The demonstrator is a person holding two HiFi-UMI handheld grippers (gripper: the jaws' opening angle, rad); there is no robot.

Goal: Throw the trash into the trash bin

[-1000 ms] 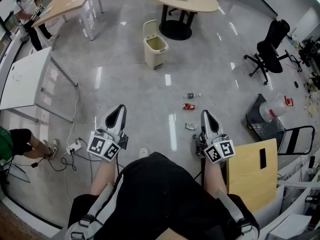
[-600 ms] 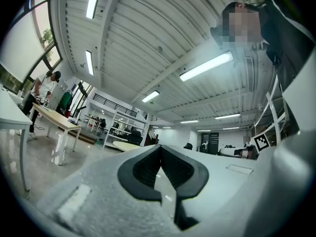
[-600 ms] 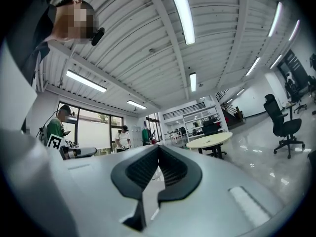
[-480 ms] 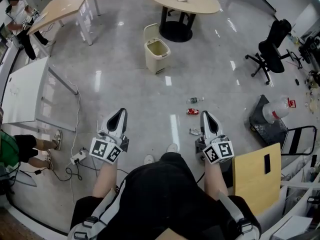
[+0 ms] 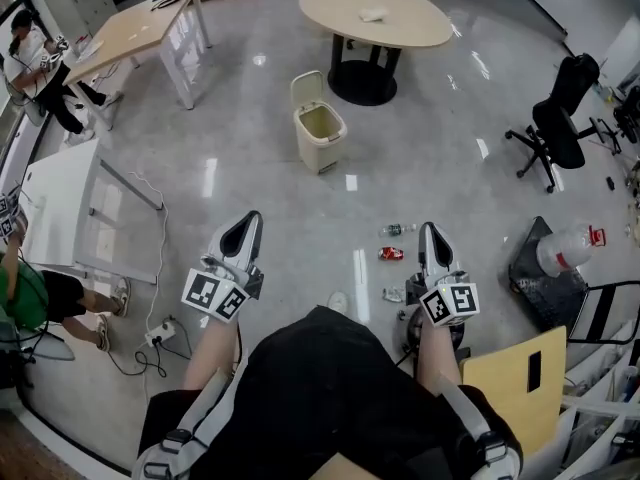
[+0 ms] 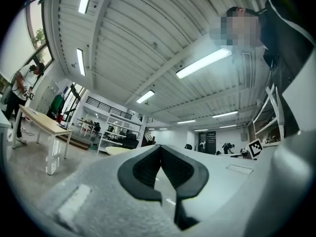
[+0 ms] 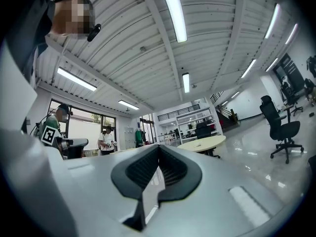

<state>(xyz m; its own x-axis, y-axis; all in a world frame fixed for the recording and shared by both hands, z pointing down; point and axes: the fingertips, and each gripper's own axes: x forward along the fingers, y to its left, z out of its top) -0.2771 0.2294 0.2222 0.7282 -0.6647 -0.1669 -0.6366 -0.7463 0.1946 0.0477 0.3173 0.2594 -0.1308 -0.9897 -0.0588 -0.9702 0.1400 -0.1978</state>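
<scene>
Red can (image 5: 390, 254) lies just left of the right gripper (image 5: 433, 238), whose jaws, like the left gripper's (image 5: 243, 236), sit together, empty; best opened wide before lowering; trash bin (image 5: 325, 154) stands well ahead.

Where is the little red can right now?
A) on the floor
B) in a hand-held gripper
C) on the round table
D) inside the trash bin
A: the red can lies on the shiny floor next to a plastic bottle, well away from the open trash bin.
</scene>
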